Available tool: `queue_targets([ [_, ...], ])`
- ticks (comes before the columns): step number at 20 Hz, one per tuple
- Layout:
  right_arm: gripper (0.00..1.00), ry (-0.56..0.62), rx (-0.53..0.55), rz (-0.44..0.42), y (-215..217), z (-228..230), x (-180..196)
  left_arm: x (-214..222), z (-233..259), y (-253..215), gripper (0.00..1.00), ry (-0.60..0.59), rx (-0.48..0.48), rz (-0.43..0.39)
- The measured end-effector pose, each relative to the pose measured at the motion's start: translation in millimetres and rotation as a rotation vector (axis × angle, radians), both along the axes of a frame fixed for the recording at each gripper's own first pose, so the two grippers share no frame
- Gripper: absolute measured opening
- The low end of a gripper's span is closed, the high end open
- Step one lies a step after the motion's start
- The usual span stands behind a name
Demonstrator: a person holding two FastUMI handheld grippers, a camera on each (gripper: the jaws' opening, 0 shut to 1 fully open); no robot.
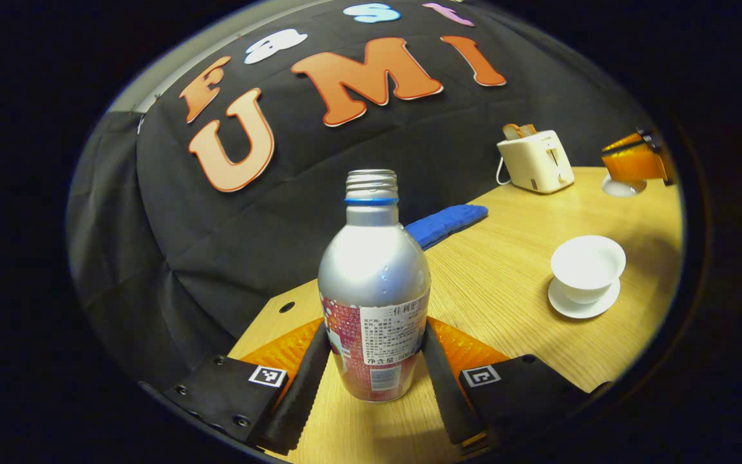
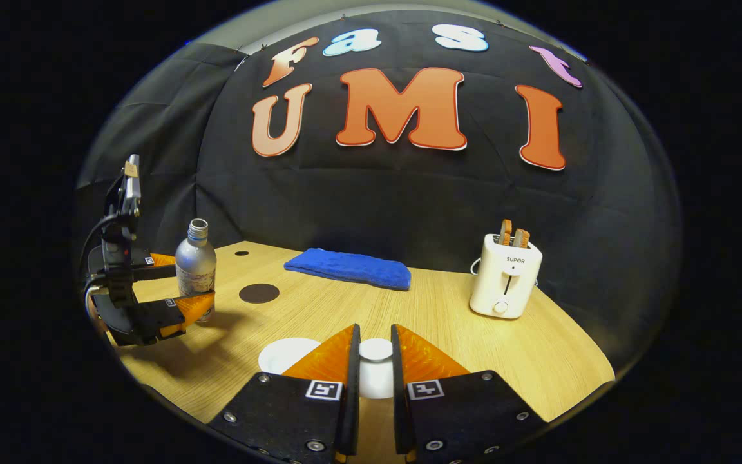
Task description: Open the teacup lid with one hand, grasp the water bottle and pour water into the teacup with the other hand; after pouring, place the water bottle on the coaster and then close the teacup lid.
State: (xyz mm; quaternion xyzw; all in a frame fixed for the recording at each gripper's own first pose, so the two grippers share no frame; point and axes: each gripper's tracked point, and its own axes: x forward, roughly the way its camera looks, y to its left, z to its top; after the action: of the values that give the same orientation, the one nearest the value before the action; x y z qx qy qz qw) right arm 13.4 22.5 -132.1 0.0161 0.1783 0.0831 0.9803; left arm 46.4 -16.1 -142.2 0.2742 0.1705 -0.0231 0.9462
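A silver water bottle (image 1: pixel 374 277) with a red label and no cap stands upright on the wooden table (image 1: pixel 506 270). My left gripper (image 1: pixel 375 338) is shut on its lower half, one finger on each side. The white teacup (image 1: pixel 588 265) sits uncovered on its saucer (image 1: pixel 582 306) to the right. Above and beyond the cup, my right gripper (image 1: pixel 632 164) holds the white lid (image 1: pixel 622 188) in the air. In the right gripper view, my right gripper (image 2: pixel 375 330) is shut on the lid's knob (image 2: pixel 375 350). The dark round coaster (image 2: pixel 259 293) lies right of the bottle (image 2: pixel 196 264) and left gripper (image 2: pixel 181 290).
A folded blue towel (image 2: pixel 348 267) lies at the back of the table by the wall. A white toaster (image 2: pixel 505 277) with two bread slices stands at the back right. A small hole (image 1: pixel 286 307) sits near the table's left edge.
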Motion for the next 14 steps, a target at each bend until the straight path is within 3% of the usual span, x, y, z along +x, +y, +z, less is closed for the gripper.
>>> queue_targets([
  [11,0.23,-0.029,0.002,-0.073,-41,-2,-6,-8,-6,-30,0.84,-0.038,0.462,-0.138],
  [14,0.23,-0.032,0.011,-0.085,-50,-3,-8,-10,-10,-36,0.83,-0.033,0.54,-0.173],
])
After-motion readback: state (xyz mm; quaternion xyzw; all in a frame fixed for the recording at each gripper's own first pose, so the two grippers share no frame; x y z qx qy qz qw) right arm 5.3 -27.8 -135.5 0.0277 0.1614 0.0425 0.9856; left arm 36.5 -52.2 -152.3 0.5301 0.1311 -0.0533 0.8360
